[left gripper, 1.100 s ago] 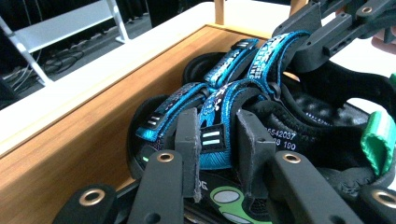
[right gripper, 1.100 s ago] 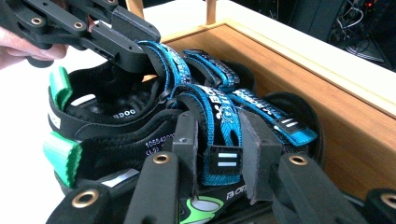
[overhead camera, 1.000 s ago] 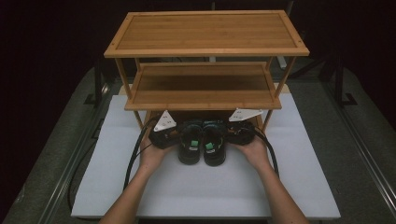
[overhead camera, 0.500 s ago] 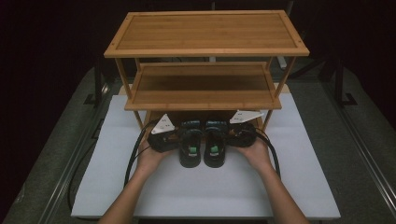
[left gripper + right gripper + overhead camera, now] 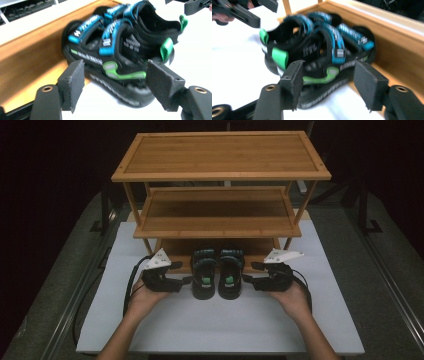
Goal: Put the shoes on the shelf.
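A pair of black sandals with blue straps and green tabs stands side by side, toes on the rack's bottom shelf and heels on the white mat. My left gripper sits just left of the left sandal, jaws open. In the left gripper view its open jaws frame that sandal's side. My right gripper is just right of the right sandal, also open. The right gripper view has its jaws spread before that sandal.
The three-tier bamboo rack stands at the far side of the mat, its upper two shelves bare. Each gripper's cable loops beside its hand on the mat. Dark table surface and metal rails flank the mat.
Both grippers have drawn outward and slightly toward the person, away from the sandals' sides. The sandals have stayed where they were.
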A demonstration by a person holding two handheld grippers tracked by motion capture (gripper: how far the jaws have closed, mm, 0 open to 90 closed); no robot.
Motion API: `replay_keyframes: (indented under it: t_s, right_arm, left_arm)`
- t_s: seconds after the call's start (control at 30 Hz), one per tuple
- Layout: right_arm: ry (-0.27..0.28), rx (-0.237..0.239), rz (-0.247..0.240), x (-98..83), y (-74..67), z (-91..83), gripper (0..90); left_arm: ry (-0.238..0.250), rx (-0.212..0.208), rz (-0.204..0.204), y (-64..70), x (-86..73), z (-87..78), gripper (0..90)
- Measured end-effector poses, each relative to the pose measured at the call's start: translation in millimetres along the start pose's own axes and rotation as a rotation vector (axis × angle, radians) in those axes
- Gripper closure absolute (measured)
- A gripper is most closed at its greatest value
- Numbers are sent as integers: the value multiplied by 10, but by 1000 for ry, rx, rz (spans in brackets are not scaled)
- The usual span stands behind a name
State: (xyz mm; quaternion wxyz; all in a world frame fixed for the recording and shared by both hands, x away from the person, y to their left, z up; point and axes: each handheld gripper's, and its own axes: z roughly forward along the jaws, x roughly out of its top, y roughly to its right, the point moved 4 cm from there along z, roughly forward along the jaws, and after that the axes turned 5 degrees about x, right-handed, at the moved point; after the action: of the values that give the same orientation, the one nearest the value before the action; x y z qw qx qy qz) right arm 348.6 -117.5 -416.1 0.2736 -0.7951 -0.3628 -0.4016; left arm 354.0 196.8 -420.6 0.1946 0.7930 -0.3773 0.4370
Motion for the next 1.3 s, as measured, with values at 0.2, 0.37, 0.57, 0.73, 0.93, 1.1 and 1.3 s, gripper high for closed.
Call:
replay_keyframes:
  t_s: [0.2, 0.37, 0.57, 0.73, 0.93, 1.1, 1.3]
  right_arm:
    - [-58, -9, 23, -216, -47, 32, 327]
    - [-94, -7, 29, -324, -93, 101, 312]
    - [-125, 3, 16, -382, -157, 204, 301]
    - [-163, -3, -15, -416, -220, 332, 294]
    - [-181, -17, -23, -422, -241, 414, 293]
    - [-192, -22, -36, -421, -284, 472, 294]
    - [-202, -41, -30, -421, -309, 523, 282]
  left_arm:
    - [-56, 0, 14, 101, -184, 5, 218]
    - [-101, 5, 29, 177, -284, 100, 194]
    - [-129, -7, 56, 250, -317, 192, 193]
    - [-155, 3, 75, 294, -361, 308, 194]
    - [-175, 20, 106, 357, -378, 400, 213]
    - [-184, 28, 112, 382, -391, 432, 221]
    - [-176, 24, 87, 382, -388, 431, 226]
